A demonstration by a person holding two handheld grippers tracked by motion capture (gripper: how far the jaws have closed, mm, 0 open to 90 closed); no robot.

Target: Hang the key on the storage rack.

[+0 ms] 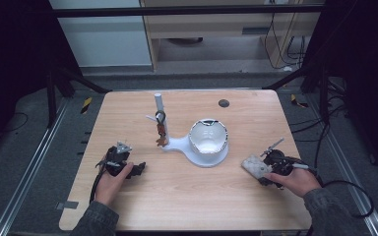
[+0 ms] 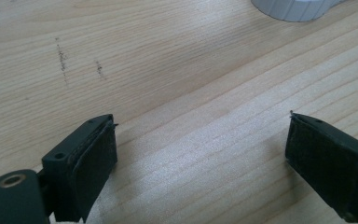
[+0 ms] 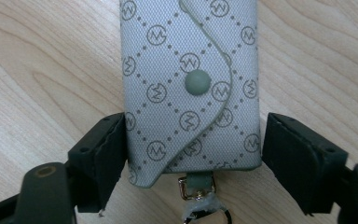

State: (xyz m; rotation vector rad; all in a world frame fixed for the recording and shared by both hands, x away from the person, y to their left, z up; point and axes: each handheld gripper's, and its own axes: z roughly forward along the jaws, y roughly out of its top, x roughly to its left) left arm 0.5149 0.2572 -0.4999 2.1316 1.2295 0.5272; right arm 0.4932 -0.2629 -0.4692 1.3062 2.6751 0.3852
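Observation:
A grey monogrammed key pouch (image 3: pixel 186 60) with a snap button lies flat on the wooden table, its metal ring end toward the camera. My right gripper (image 3: pixel 193 140) is shut on its near end, one black pad against each side. In the high view the pouch (image 1: pixel 253 164) is at the table's right, in front of the right gripper (image 1: pixel 262 172). My left gripper (image 1: pixel 139 169) rests at the table's left, open, with bare wood between its fingers (image 2: pixel 93 163). A white stand (image 1: pixel 177 144) in the middle carries an upright post (image 1: pixel 158 105), from which a small brown charm (image 1: pixel 161 130) hangs.
A white bowl (image 1: pixel 207 137) sits on the stand's round base, whose edge (image 2: pixel 293 9) appears at the top of the left gripper view. A small dark disc (image 1: pixel 223 103) lies near the table's far edge. Cables trail over the floor at the right (image 1: pixel 354 191).

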